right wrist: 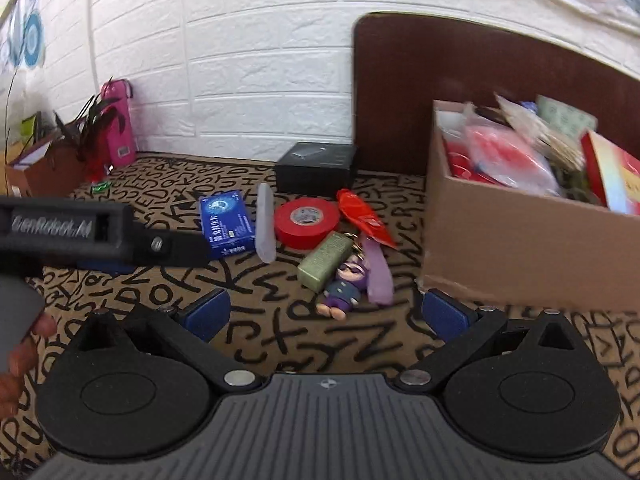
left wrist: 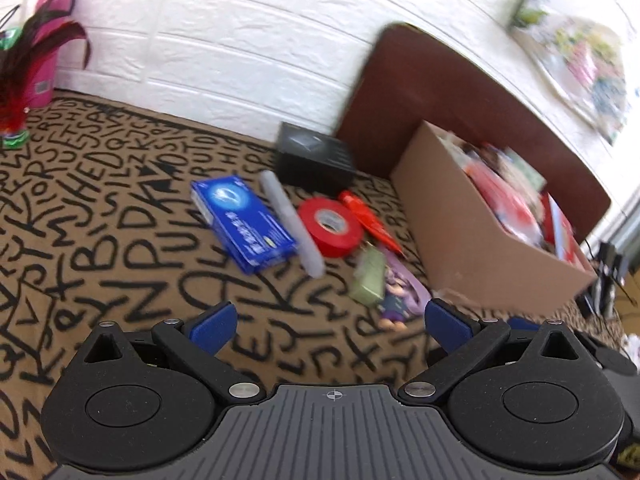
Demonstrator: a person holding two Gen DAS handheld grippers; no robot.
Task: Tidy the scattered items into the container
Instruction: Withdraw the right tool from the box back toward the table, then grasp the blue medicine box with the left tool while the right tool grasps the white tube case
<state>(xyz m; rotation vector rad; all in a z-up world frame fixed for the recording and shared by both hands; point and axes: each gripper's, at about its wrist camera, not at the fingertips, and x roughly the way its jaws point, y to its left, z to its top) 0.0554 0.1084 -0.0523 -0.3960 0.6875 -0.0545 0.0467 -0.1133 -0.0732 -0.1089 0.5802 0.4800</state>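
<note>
Scattered items lie on a letter-patterned cloth: a blue box (left wrist: 244,222) (right wrist: 226,222), a translucent tube (left wrist: 292,222) (right wrist: 265,224), a red tape roll (left wrist: 330,226) (right wrist: 306,222), a red packet (left wrist: 370,220) (right wrist: 366,216), a green block (left wrist: 368,272) (right wrist: 326,260), a purple doll keychain (left wrist: 400,292) (right wrist: 346,284) and a black box (left wrist: 316,158) (right wrist: 316,168). The cardboard container (left wrist: 480,248) (right wrist: 528,248), full of items, stands to their right. My left gripper (left wrist: 328,326) and right gripper (right wrist: 324,316) are both open and empty, short of the pile.
A brown board (left wrist: 440,84) (right wrist: 460,76) leans on the white brick wall behind the container. A pink bottle (right wrist: 118,120) and red feathers (left wrist: 24,72) stand far left. The left gripper's body (right wrist: 80,232) crosses the right wrist view at left.
</note>
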